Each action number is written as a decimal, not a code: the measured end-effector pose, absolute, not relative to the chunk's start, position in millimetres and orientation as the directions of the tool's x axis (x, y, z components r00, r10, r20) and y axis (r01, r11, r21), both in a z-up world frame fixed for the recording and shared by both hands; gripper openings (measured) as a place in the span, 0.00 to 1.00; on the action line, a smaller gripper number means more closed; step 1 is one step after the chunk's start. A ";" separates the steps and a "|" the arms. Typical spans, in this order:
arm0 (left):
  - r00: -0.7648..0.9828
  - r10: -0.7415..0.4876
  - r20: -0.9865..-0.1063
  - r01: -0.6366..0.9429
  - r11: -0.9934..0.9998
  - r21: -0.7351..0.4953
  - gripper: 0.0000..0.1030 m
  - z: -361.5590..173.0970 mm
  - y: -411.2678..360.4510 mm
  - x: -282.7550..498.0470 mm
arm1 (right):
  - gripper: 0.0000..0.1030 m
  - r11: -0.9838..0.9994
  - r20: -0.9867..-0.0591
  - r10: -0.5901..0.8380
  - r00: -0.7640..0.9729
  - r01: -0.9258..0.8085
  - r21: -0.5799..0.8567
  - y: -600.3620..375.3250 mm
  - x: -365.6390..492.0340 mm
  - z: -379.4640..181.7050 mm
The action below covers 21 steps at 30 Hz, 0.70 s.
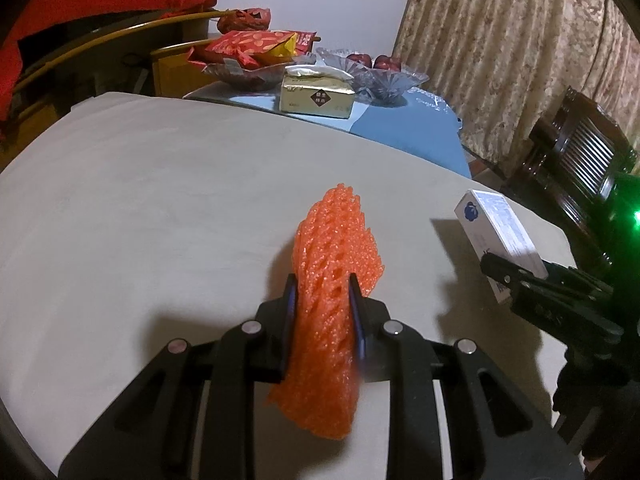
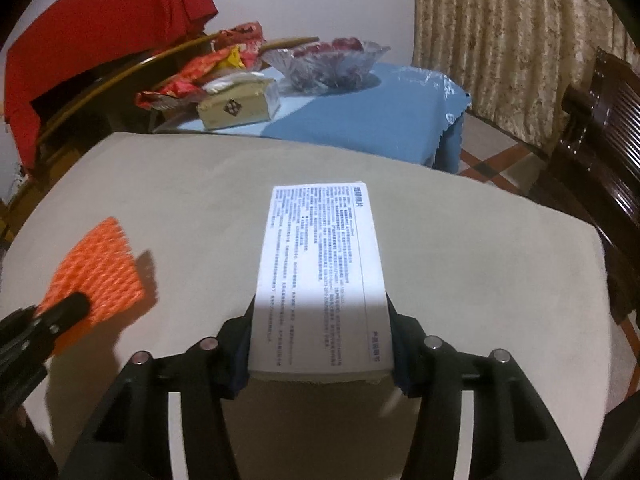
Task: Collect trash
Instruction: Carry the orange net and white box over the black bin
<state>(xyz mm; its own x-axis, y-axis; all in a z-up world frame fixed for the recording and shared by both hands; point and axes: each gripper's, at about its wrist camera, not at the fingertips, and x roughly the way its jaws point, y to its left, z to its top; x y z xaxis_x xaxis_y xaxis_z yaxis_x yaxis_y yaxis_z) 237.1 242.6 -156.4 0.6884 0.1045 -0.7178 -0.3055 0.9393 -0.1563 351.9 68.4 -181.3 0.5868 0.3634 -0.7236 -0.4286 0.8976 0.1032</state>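
Left wrist view: my left tool [image 1: 322, 300] pinches the net [image 1: 334, 280], soft and light, gripped mid-length. My right tool [image 2: 320, 344] clamps the box [image 2: 320, 280], stiff cardboard, by its sides.

A gold tissue box [image 1: 317, 97], red snack bags [image 1: 248, 46] and glass bowls [image 1: 384, 76] crowd the blue-clothed table [image 2: 376, 120].

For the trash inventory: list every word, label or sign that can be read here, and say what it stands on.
White box held in the right gripper: dense printed lines, too small and blurred to read.
Same box, end face: a blue round logo, no legible words.
Gold tissue pack: dark diamond label with characters, too blurred to read.
Red snack bags: print unreadable.
Orange foam net: no text.
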 end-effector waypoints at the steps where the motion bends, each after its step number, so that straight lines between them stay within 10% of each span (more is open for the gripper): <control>1: 0.691 0.102 -0.715 -0.301 0.941 -0.157 0.22 -154.3 239.2 235.7 | 0.52 0.895 -0.719 0.370 0.589 -0.433 0.106 66.4 347.5 -178.5; 21: 0.737 0.041 -0.675 -0.193 0.969 -0.152 0.22 -113.5 161.2 173.6 | 0.52 0.910 -0.690 0.393 0.608 -0.365 0.197 -28.3 250.7 -135.6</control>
